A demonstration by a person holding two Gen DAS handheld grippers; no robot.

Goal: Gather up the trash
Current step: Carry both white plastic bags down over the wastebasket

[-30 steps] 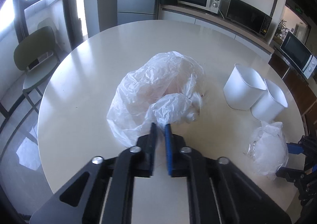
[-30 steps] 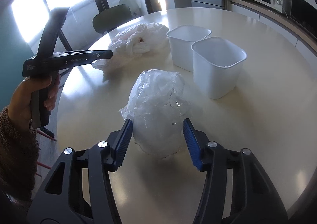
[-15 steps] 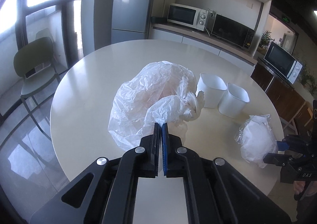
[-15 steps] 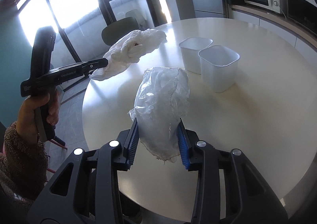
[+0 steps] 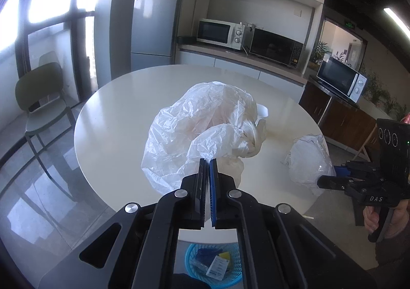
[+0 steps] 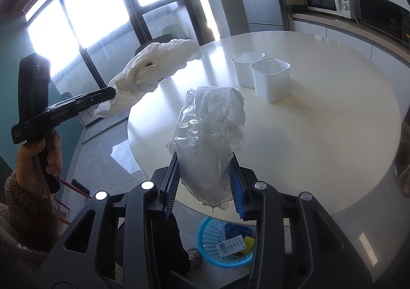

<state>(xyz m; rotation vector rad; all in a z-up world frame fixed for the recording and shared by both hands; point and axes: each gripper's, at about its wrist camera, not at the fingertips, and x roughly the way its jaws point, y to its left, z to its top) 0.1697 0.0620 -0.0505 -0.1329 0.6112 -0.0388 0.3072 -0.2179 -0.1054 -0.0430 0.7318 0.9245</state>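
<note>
The blue basket (image 6: 225, 243) on the floor is the landmark: it sits below the near rim of the round counter (image 6: 320, 115), directly under both pairs of tongs, so the coming move looks like a lowering and a release over it.

The right tongs (image 6: 205, 181) are clamped on the clear plastic bag (image 6: 212, 135). Its long axis runs up and away from the jaws toward the counter's middle, and its ragged lower end hangs almost straight above the basket's rim. The left tongs (image 5: 208, 173) are clenched tight on a fold of the white plastic bag (image 5: 200, 135); in the right wrist view that bag (image 6: 153, 71) stretches out level from the tongs, further from the basket and off to its left. I judge the right hand nearer to the drop. The basket already holds a few scraps, a blue wrapper and a white packet among them. The 2 white tubs (image 6: 264, 76) stand on the counter beyond the basket, untouched.

Against the view 1 second back, both bags have left the counter top and ride in the air. The right tongs have narrowed onto the clear bag, which then stood between open jaws. Both hands have drawn back toward the counter's edge, and the basket has come into sight.
</note>
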